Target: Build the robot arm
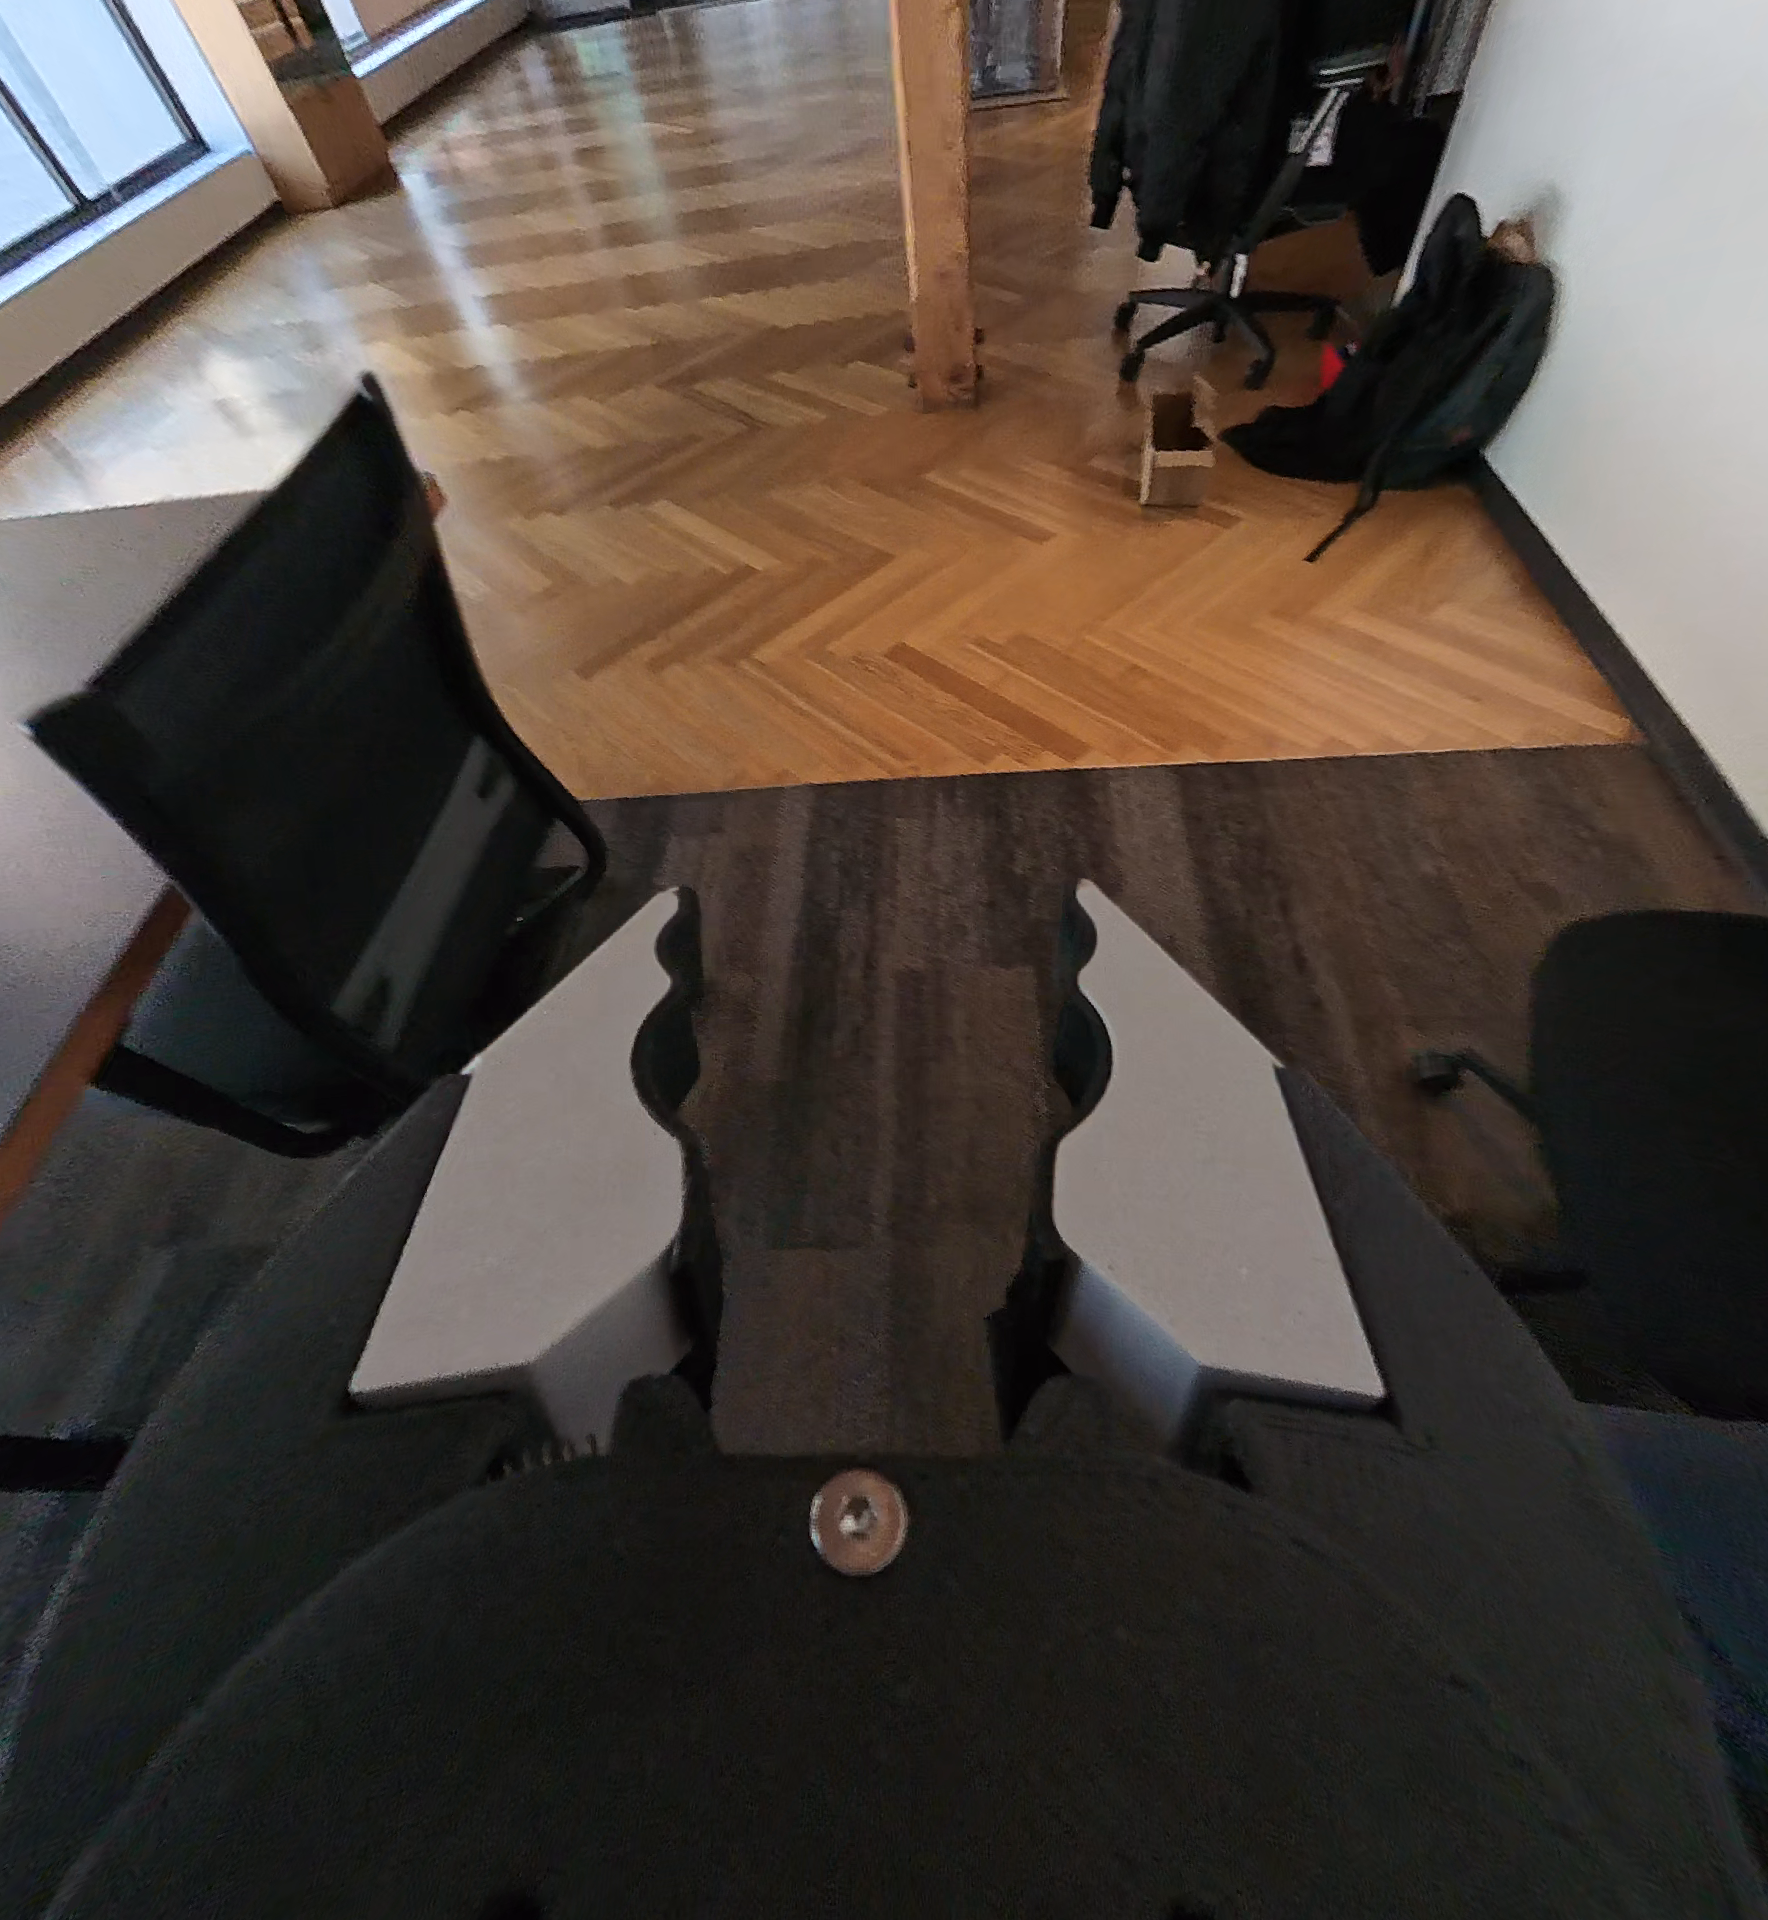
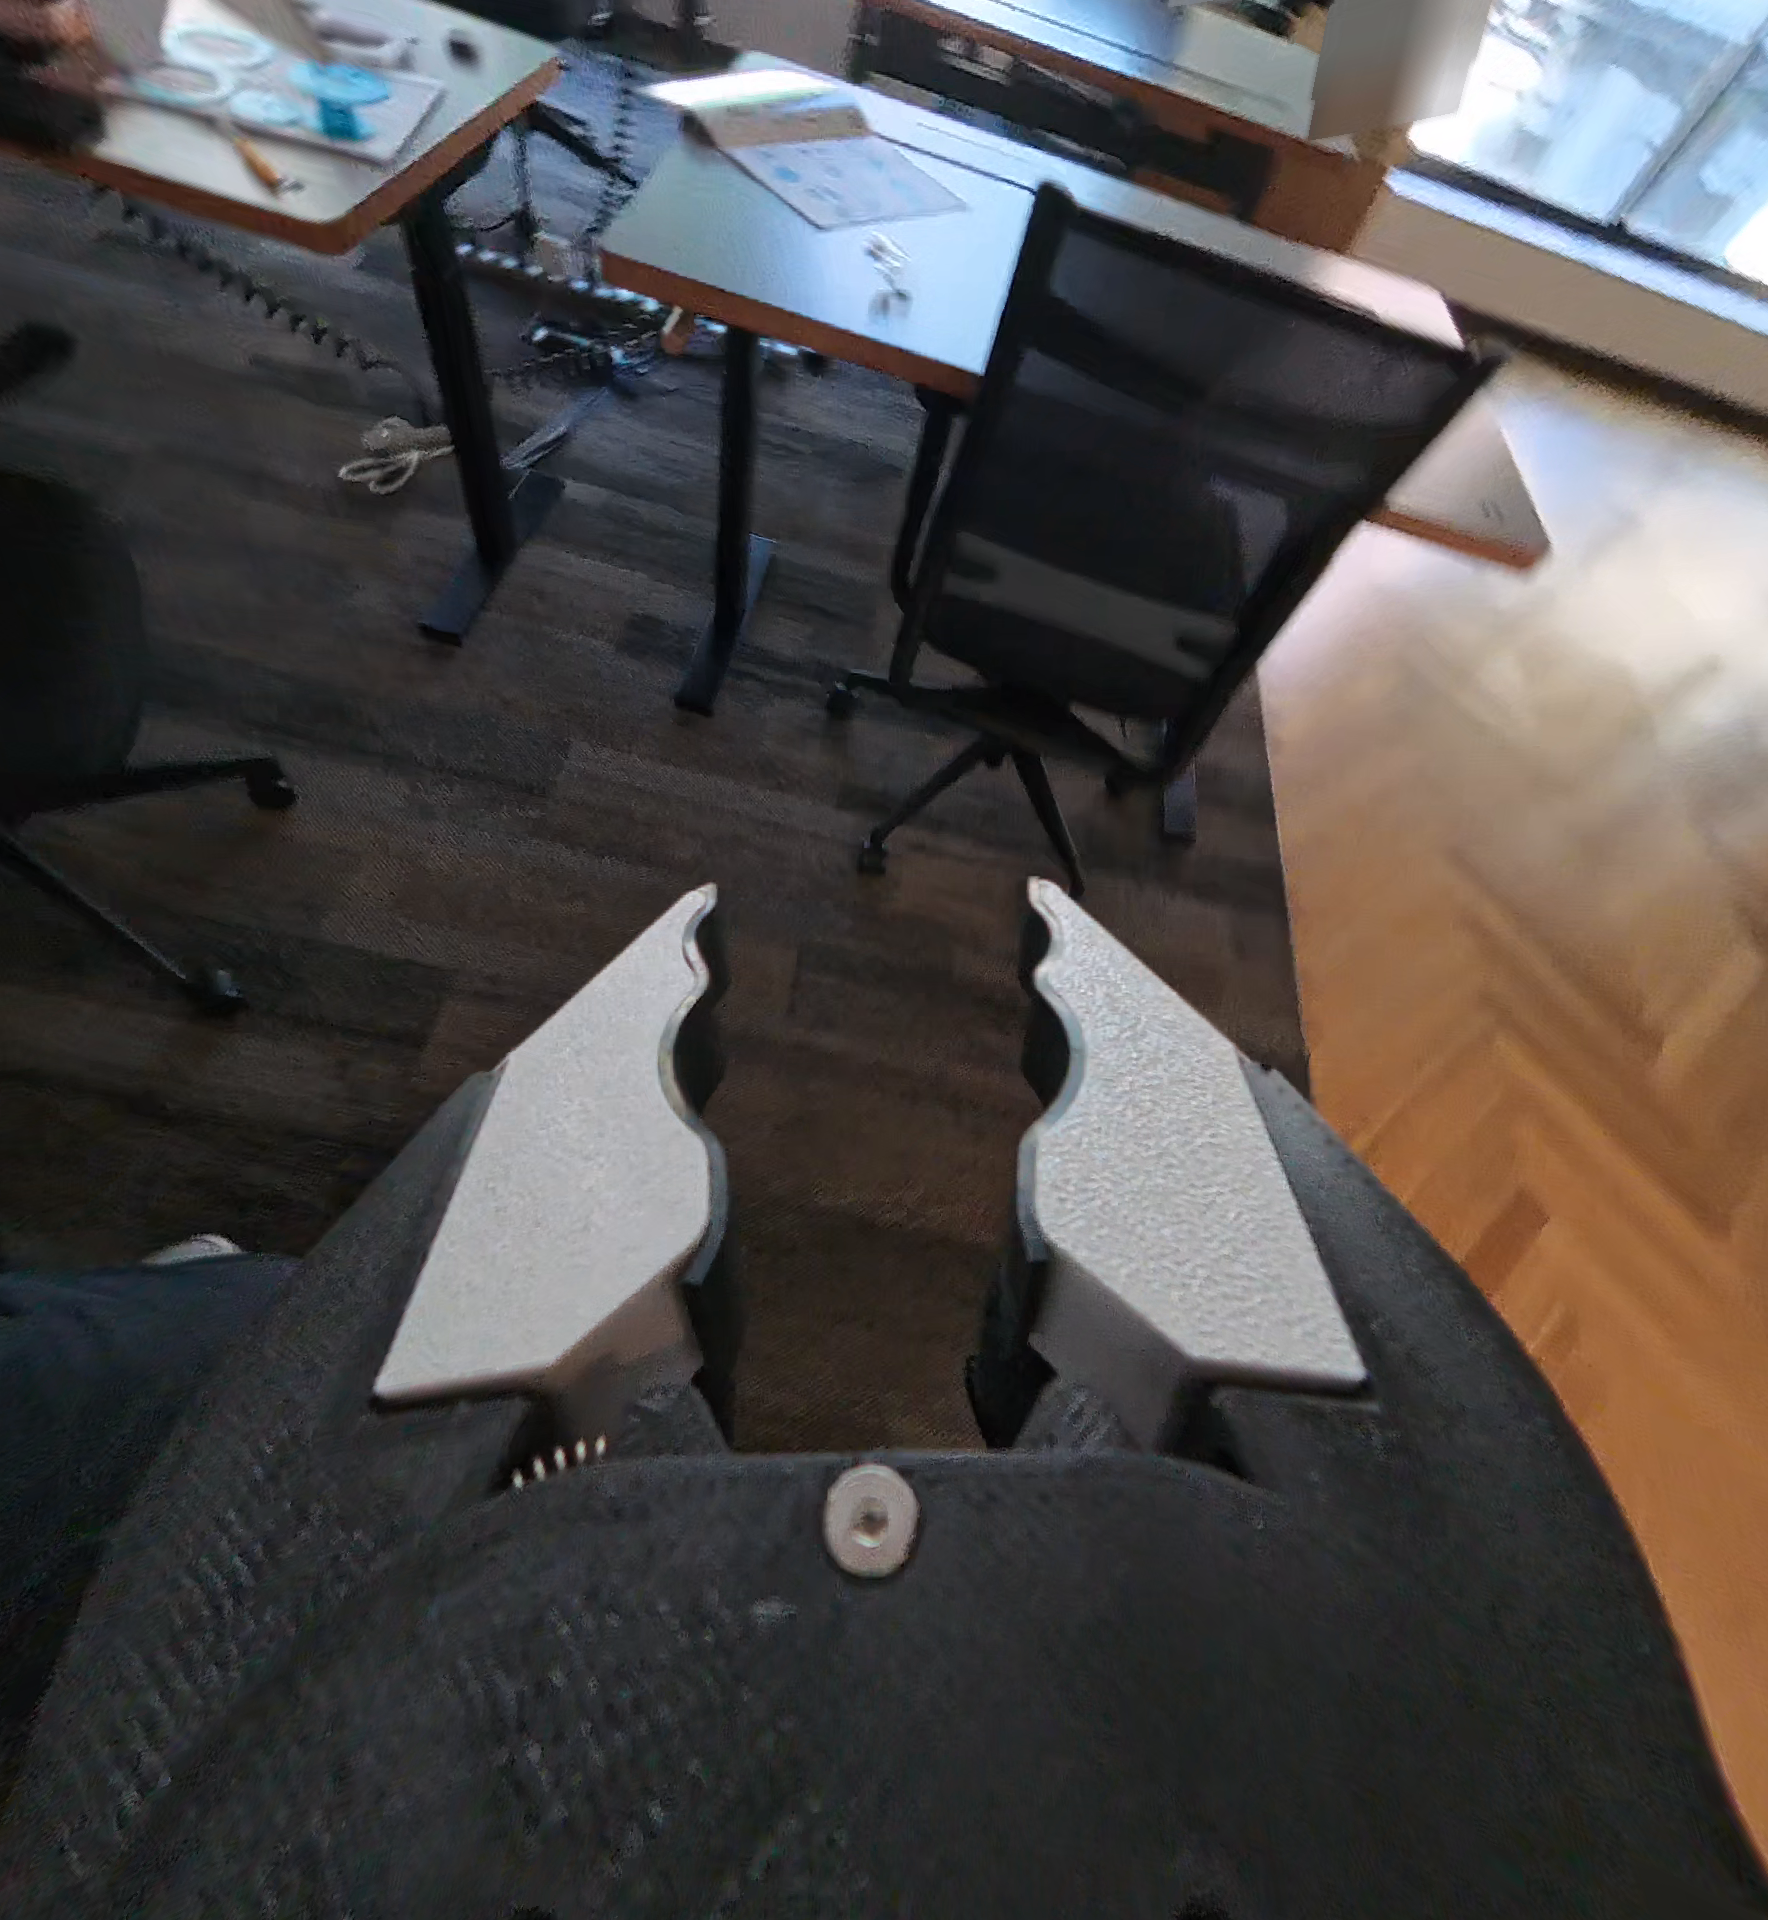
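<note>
Both grippers are held up in the air over an office floor, aimed outward and downward, touching nothing.

The left gripper (image 1: 880,914) has its jaws spread apart and empty; only dark carpet (image 1: 859,1039) shows through the gap. Just to its left stands a black mesh office chair (image 1: 308,769), pushed in at the edge of a dark desk (image 1: 28,727). Beyond the carpet's far edge lies herringbone wood floor (image 1: 859,623), with a wooden post (image 1: 937,208), a small cardboard box (image 1: 1176,447) and a black backpack (image 1: 1420,384) propped in the corner against a white wall.

The right gripper (image 2: 869,904) is likewise parted and holds nothing, over the same carpet. Ahead, well apart, a mesh chair (image 2: 1150,540) is tucked against a wood-edged desk (image 2: 807,301) carrying a printed sheet (image 2: 838,171). A second desk (image 2: 340,208) behind holds blue and white rings, blurred.
</note>
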Demonstrator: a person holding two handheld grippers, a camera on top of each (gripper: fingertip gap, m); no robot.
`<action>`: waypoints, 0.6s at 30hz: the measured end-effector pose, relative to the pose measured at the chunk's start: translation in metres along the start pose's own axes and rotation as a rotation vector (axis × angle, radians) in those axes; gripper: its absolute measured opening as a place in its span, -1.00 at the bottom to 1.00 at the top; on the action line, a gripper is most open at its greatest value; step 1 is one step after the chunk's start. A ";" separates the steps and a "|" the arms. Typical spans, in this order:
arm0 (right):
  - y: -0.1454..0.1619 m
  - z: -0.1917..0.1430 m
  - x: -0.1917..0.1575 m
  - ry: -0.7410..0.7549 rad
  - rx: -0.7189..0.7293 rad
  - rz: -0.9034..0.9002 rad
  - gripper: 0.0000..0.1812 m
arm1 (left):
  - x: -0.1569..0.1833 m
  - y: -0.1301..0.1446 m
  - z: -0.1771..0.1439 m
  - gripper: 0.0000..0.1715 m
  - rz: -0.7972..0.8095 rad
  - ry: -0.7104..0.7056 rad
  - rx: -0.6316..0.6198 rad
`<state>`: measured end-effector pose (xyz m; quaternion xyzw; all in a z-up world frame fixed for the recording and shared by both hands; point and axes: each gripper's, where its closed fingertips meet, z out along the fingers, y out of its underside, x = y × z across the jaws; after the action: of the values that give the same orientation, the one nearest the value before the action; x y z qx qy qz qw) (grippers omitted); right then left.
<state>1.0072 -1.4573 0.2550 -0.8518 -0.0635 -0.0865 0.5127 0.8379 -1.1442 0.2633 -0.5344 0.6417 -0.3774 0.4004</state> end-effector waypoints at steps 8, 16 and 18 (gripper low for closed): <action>-0.151 0.329 0.212 -0.207 -0.005 -0.381 -0.42 | -0.265 -0.047 0.193 -0.41 0.176 -0.230 -0.188; -0.201 0.593 0.345 -0.326 -0.121 -0.545 -0.43 | -0.416 -0.032 0.331 -0.37 0.075 -0.268 -0.315; -0.193 0.647 0.366 -0.351 -0.162 -0.626 -0.43 | -0.444 -0.025 0.366 -0.41 0.118 -0.260 -0.361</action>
<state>1.3802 -0.7879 0.2018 -0.8308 -0.4011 -0.0964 0.3737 1.2310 -0.7299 0.1906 -0.6029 0.6720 -0.1601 0.3991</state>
